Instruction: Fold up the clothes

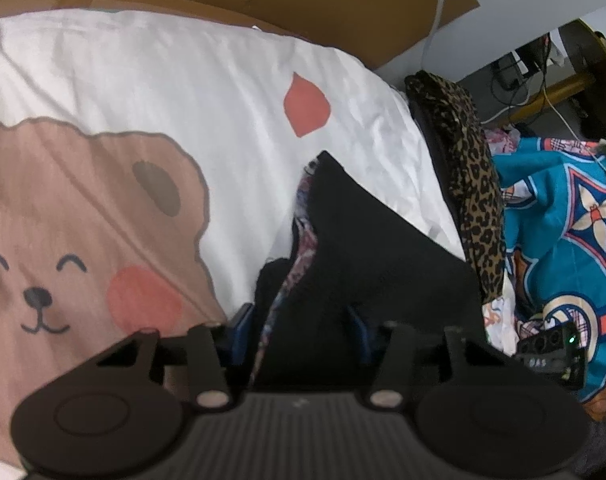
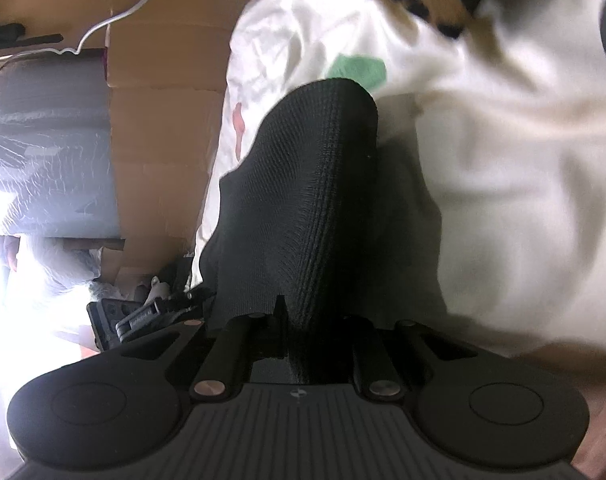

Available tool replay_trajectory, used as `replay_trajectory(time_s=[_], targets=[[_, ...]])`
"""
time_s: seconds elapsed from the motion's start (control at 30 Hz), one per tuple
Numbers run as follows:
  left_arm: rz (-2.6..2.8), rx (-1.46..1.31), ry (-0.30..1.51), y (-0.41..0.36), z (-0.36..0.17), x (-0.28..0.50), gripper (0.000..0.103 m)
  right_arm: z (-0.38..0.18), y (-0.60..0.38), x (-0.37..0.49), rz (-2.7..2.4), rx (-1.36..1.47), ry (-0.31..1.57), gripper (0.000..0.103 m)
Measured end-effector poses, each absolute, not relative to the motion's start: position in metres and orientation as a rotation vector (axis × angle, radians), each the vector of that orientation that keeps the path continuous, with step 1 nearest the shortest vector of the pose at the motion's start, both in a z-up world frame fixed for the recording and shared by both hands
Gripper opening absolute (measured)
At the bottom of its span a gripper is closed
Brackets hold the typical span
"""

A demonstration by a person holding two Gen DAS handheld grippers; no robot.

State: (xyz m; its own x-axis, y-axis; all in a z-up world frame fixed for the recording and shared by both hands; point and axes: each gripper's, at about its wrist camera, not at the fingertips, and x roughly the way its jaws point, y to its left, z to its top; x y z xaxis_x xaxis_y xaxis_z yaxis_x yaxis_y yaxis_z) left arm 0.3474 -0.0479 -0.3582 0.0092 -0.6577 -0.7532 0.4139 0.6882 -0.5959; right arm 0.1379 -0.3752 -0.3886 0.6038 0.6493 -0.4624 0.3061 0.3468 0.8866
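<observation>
The left gripper [image 1: 299,324] was clamped on a black garment [image 1: 363,240] (patterned lining showing along its left edge), lifted above the white bear-print sheet [image 1: 163,92]. The right gripper [image 2: 303,332] pinched the same black knit [image 2: 303,200]. A leopard-print garment [image 1: 475,184] lay to the right, beside teal patterned cloth [image 1: 559,216].

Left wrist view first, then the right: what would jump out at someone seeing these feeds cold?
In the left wrist view, the bear print fills the left half of the white sheet, with a black garment rising out of the left claw at centre. Right of it hang a leopard cloth and a teal cloth. In the right wrist view, black fabric bunched in the right claw blocks the middle.
</observation>
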Motion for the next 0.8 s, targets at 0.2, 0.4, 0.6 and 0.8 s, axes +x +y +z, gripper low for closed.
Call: replay_trajectory(time_s=[0.2, 0.4, 0.6, 0.8], targets=[[-0.812, -0.253, 1.325, -0.052, -0.355, 0.327, 0.05, -0.374, -0.396, 0.145, 0.282, 1.185, 0.941, 0.009], [-0.794, -0.22, 1.315, -0.064, -0.343, 0.309, 0.049, -0.369, -0.418, 0.151, 0.279, 1.163, 0.955, 0.009], [-0.77, -0.248, 1.332, -0.059, -0.346, 0.315, 0.063, -0.378, -0.421, 0.148, 0.279, 1.203, 0.967, 0.012], [-0.815, -0.313, 1.364, -0.058, -0.36, 0.315, 0.08, -0.385, -0.423, 0.145, 0.279, 1.239, 0.974, 0.034]])
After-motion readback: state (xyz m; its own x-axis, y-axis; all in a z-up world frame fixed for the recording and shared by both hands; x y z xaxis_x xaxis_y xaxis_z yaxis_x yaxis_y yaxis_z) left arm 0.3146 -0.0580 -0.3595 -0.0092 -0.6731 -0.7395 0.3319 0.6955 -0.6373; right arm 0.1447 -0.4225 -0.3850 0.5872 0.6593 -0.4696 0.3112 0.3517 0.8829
